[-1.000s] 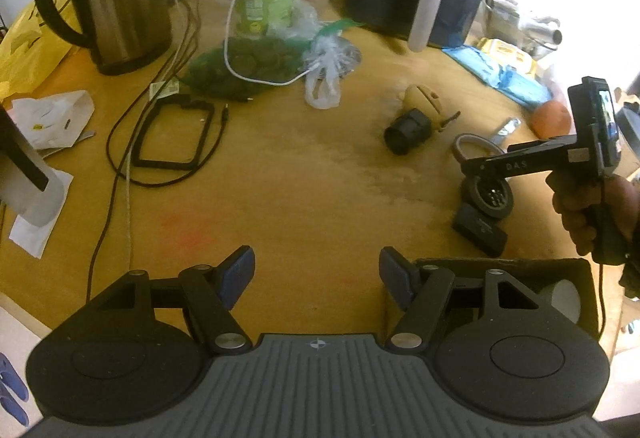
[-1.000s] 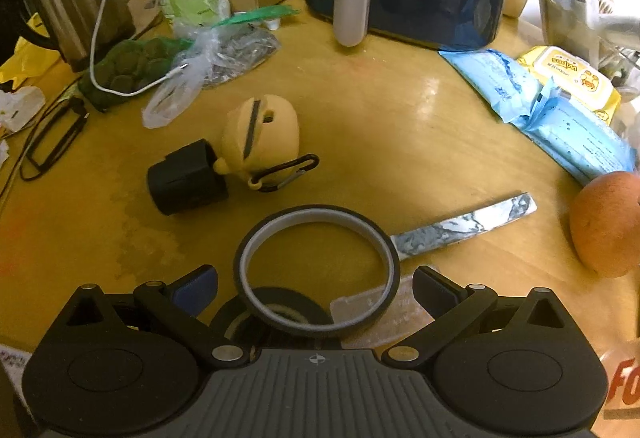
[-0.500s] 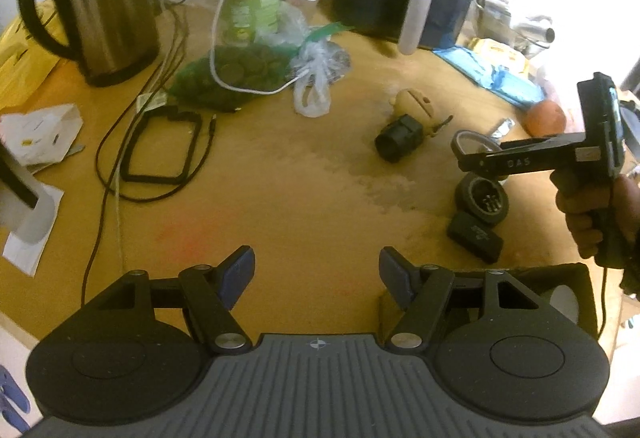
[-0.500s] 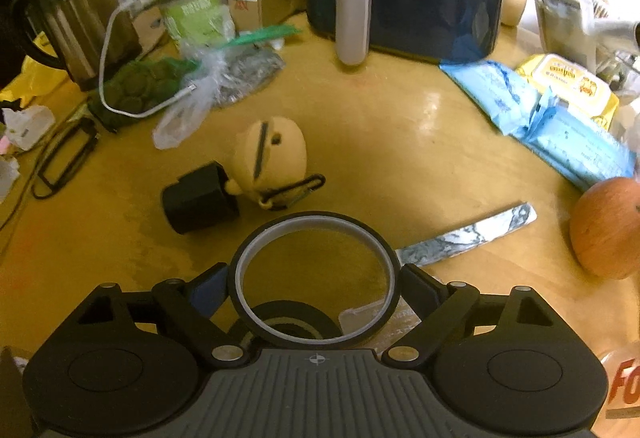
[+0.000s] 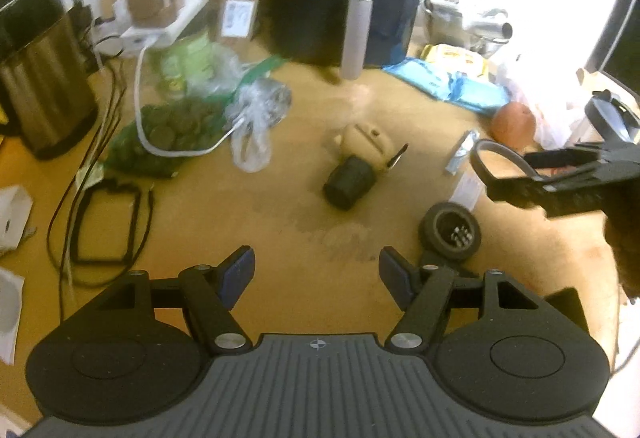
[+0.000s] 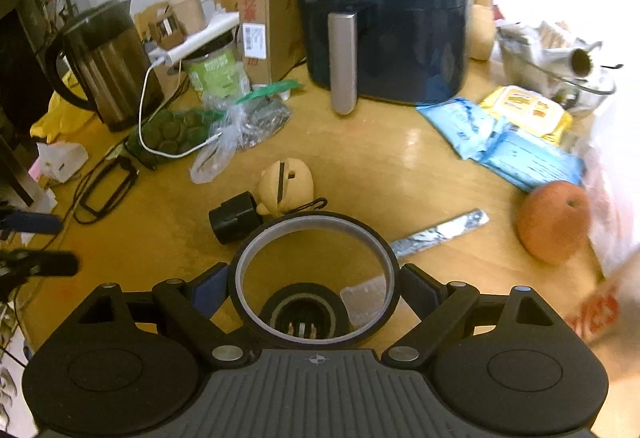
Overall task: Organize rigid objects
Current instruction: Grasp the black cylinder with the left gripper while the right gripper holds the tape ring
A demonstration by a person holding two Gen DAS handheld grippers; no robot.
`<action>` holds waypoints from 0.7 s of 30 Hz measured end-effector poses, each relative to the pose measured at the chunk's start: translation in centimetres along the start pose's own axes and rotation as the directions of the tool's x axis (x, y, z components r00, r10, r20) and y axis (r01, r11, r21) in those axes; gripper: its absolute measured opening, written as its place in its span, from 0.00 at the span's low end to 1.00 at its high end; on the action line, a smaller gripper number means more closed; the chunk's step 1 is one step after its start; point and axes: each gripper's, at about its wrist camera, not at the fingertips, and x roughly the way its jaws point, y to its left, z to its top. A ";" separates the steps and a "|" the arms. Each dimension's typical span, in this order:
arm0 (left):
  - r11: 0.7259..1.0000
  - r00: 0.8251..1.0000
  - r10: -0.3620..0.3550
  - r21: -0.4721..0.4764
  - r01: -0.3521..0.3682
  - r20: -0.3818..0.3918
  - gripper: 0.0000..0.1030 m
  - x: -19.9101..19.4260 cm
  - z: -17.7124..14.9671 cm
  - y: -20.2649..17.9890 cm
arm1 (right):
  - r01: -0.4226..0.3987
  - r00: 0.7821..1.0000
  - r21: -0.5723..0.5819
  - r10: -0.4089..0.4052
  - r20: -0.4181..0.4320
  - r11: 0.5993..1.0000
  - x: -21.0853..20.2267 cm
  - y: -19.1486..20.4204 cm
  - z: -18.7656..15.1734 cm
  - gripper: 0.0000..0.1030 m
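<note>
Black ring point(image 6: 314, 278): a second ago flat on the table, now clamped between the right gripper point(image 6: 314, 288) pads and lifted clear, ready for stowing. Left gripper point(image 5: 316, 272): jaws apart, empty, as before.

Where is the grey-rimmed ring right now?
The ring is gripped in the right claw, lifted above the black round part, near the foil strip.
</note>
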 end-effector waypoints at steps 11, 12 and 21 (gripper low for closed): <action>0.987 0.999 0.018 0.156 -0.023 0.032 0.66 4.2 2.6 -1.5 | 0.066 0.996 0.093 -0.071 0.051 0.994 -4.9 -0.6 -2.7 0.89; 0.984 0.999 0.022 0.177 -0.028 0.032 0.66 4.7 2.6 -1.7 | 0.074 0.996 0.096 -0.079 0.050 0.993 -5.1 -0.6 -3.0 0.89; 0.932 0.998 0.059 0.357 -0.059 0.011 0.66 8.9 1.9 -3.6 | 0.113 0.991 0.186 -0.125 0.051 0.976 -7.1 -1.0 -5.6 0.89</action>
